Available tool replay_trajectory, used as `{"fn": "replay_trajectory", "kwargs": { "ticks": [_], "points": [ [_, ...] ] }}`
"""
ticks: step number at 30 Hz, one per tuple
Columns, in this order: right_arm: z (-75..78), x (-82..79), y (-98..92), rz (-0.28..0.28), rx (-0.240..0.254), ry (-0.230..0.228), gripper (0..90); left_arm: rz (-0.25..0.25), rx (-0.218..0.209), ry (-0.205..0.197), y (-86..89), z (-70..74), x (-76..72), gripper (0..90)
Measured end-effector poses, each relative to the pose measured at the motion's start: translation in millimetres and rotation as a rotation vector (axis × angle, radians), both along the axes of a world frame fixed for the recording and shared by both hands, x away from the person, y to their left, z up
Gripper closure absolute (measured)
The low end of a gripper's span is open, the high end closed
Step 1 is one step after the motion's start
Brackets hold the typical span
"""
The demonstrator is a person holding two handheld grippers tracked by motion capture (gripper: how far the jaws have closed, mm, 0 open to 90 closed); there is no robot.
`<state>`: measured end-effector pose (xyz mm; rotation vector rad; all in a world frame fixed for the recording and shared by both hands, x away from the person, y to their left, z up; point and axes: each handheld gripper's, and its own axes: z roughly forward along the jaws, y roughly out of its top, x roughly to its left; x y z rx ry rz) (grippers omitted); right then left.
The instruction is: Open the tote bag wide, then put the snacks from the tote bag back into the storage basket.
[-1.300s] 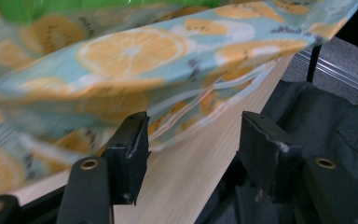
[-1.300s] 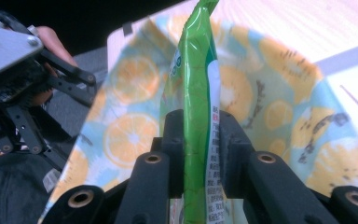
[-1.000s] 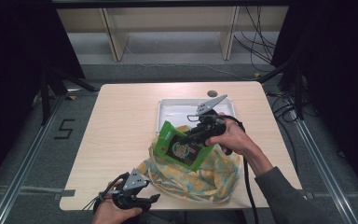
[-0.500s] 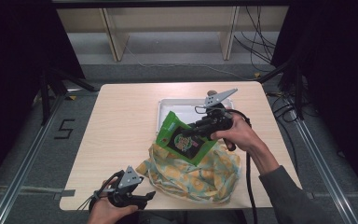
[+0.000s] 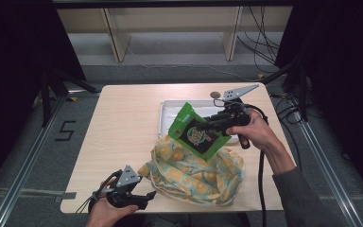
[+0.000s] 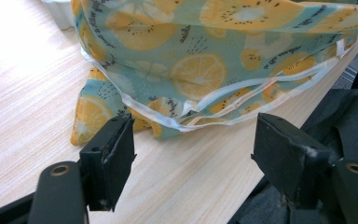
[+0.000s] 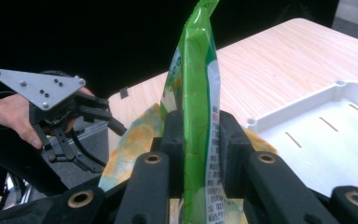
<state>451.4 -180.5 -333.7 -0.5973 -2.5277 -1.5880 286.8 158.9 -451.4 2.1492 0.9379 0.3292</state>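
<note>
Green packet (image 5: 197, 133) up above the lemon-print bag (image 5: 196, 170)!
Right gripper (image 7: 196, 135) clamps it; left gripper (image 6: 193, 154) gapes, empty.

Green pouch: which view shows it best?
The high view: the green pouch shows its whole printed face, held above the fruit-print bag by the right gripper. The right gripper view shows it edge-on. The left gripper view shows the bag.
</note>
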Motion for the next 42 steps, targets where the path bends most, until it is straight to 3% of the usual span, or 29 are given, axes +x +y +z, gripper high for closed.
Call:
{"fn": "replay_trajectory", "kwargs": {
  "ticks": [3, 5, 6, 8, 11, 12, 13, 16, 20, 22, 23, 26, 27, 28, 32, 35, 36, 37, 39, 40, 42],
  "points": [
    [2.4, 0.1, -6.6, -0.031, -0.006, 0.022, 76.4, -0.007, -0.013, -0.002, -0.4, 0.9, -0.4, 28.6],
    [2.3, 2.7, -11.4, -0.048, 0.007, -0.003, 76.4, -0.016, -0.027, -0.003, -0.7, 1.3, 0.0, 28.6],
    [3.4, 2.5, -14.1, -0.056, -0.001, 0.011, 76.4, -0.029, -0.026, -0.012, -0.5, 1.3, 1.0, 28.5],
    [5.1, 4.5, -20.9, -0.072, 0.017, 0.008, 76.4, -0.018, -0.022, 0.001, -0.1, 0.8, 0.7, 28.4],
    [8.3, 6.8, -30.7, -0.102, 0.026, -0.014, 76.4, -0.010, -0.016, -0.010, 0.8, 1.1, 1.8, 28.0],
    [9.8, 6.5, -33.9, -0.108, 0.023, 0.006, 76.4, -0.020, -0.014, -0.014, 0.9, 1.2, 2.6, 27.9],
    [9.6, 8.6, -36.5, -0.117, 0.036, -0.021, 76.4, -0.022, -0.011, -0.016, 0.7, 1.3, 2.8, 27.8],
    [11.9, 10.0, -44.7, -0.147, 0.044, 0.007, 76.4, -0.019, -0.016, -0.008, -1.1, 0.2, 2.0, 27.9],
    [9.2, 15.7, -54.0, -0.194, 0.073, -0.013, 76.4, -0.023, -0.013, -0.014, -1.4, -0.8, 0.5, 27.7],
    [8.7, 17.2, -58.6, -0.213, 0.059, 0.013, 76.4, -0.032, -0.014, -0.014, -1.2, 0.0, -0.5, 27.7],
    [7.0, 20.3, -61.5, -0.223, 0.063, -0.009, 76.4, -0.038, -0.010, -0.024, -1.5, 0.6, -0.1, 27.7],
    [6.1, 21.5, -68.6, -0.255, 0.070, 0.025, 76.4, -0.048, -0.006, -0.024, -2.3, 0.4, 1.0, 27.5],
    [5.1, 24.6, -72.4, -0.256, 0.068, -0.012, 76.4, -0.044, -0.009, -0.016, -2.4, -0.5, 1.0, 27.5],
    [4.9, 24.8, -75.3, -0.280, 0.080, 0.011, 76.4, -0.030, -0.006, -0.013, -2.3, -1.1, 1.1, 27.4],
    [3.0, 28.9, -85.2, -0.325, 0.099, 0.013, 76.3, -0.034, -0.011, -0.020, -1.2, -0.4, 1.4, 27.3],
    [1.5, 31.3, -91.1, -0.369, 0.094, 0.035, 76.4, -0.026, -0.010, -0.017, -2.1, -0.4, 0.6, 27.2],
    [0.4, 33.9, -93.1, -0.379, 0.089, 0.009, 76.3, -0.035, -0.010, -0.009, -2.1, -0.8, 1.1, 27.2],
    [-0.8, 34.2, -94.7, -0.398, 0.092, 0.041, 76.3, -0.034, -0.011, -0.011, -2.5, -1.0, 1.0, 27.2],
    [-3.9, 38.4, -97.7, -0.425, 0.079, 0.012, 76.4, -0.044, -0.001, -0.013, -2.3, -0.7, 1.4, 27.1],
    [-4.7, 37.9, -97.3, -0.445, 0.080, 0.043, 76.4, -0.051, 0.006, -0.017, -2.0, -0.4, 1.9, 27.2],
    [-8.4, 43.4, -100.3, -0.458, 0.066, 0.006, 76.3, -0.061, 0.018, -0.019, -1.6, 0.2, 2.3, 27.1]
  ]
}}
